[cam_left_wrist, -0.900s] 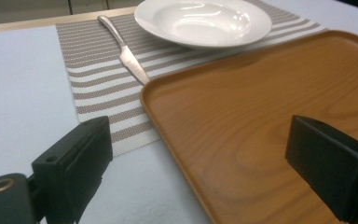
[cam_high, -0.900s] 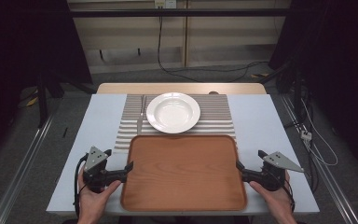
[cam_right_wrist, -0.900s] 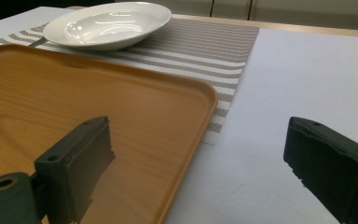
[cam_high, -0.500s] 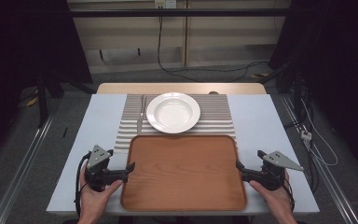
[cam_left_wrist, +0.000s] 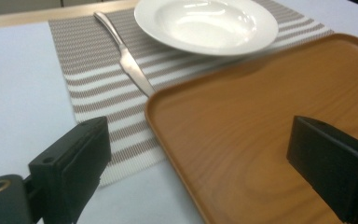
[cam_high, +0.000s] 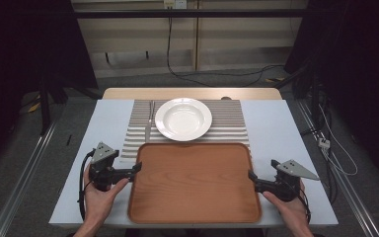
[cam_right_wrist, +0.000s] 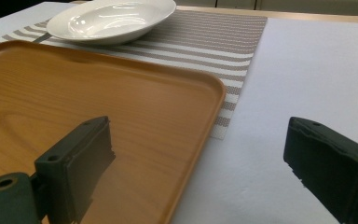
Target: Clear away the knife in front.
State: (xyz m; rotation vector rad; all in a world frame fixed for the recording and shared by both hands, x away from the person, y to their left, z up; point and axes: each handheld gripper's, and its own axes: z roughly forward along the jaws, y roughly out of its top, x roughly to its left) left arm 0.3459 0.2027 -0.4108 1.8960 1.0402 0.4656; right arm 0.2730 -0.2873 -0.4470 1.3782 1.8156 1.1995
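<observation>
Beside the tray (cam_high: 195, 182), both hands hold spread-jawed grippers.

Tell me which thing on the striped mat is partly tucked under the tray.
The knife. It lies left of the white plate, and its blade tip runs under the corner of the wooden tray. The plate sits wholly on the mat, clear of the tray.

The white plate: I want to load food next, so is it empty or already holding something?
Empty. The white plate shows a bare, glossy bowl in the high view and both gripper views; the knife lies beside it on the striped placemat.
</observation>
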